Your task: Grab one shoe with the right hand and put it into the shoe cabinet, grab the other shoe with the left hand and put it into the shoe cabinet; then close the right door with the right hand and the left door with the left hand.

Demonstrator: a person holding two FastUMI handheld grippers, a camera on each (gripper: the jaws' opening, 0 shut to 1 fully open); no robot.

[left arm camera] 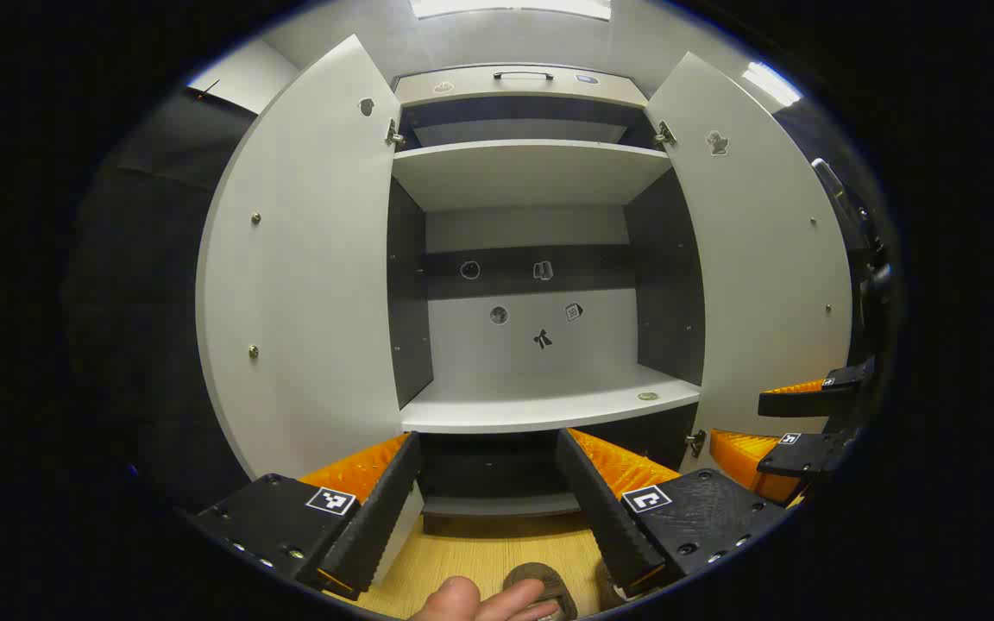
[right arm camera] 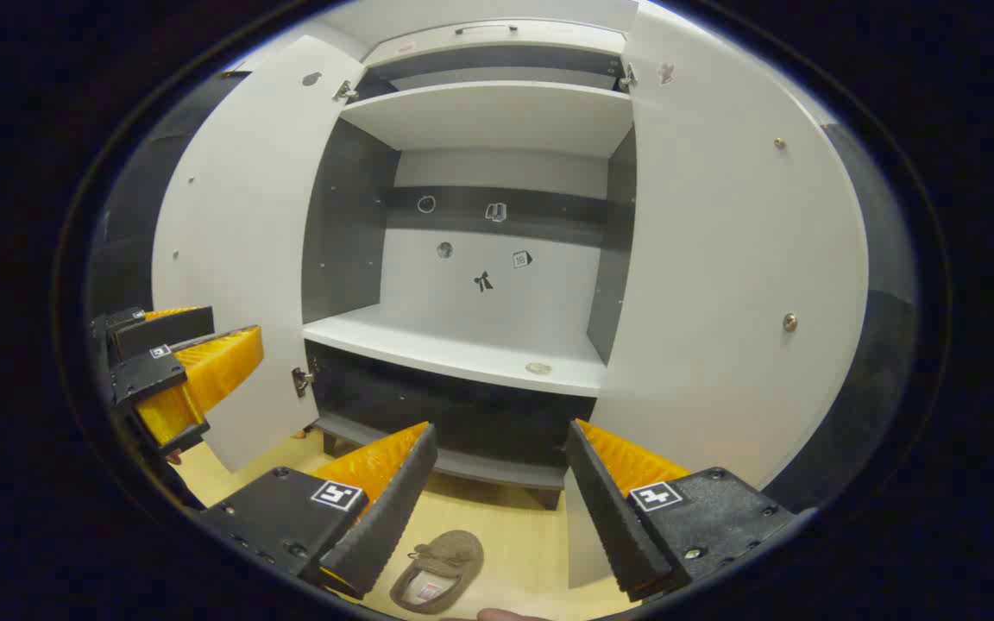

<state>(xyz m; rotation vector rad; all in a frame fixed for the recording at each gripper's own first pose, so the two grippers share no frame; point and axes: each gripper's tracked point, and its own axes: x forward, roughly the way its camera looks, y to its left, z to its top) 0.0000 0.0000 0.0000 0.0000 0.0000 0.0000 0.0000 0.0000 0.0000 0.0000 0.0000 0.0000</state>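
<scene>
An open shoe cabinet (right arm camera: 480, 345) stands with both doors wide and shelves bare. A brown shoe (right arm camera: 438, 569) lies on the floor – first step unstarted. The right gripper (right arm camera: 497, 500) and left gripper (left arm camera: 488, 509), fingers apart, hold nothing; the right must drop to the shoe.

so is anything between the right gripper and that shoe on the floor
Nothing visible. The right gripper is open above the shoe on bare floor, and both cabinet doors stand open.

A shoe (right arm camera: 438, 569) lies on the floor (right arm camera: 514, 535) before the shoe cabinet (right arm camera: 480, 345) (both doors open), between 2 gripper fingers.
</scene>
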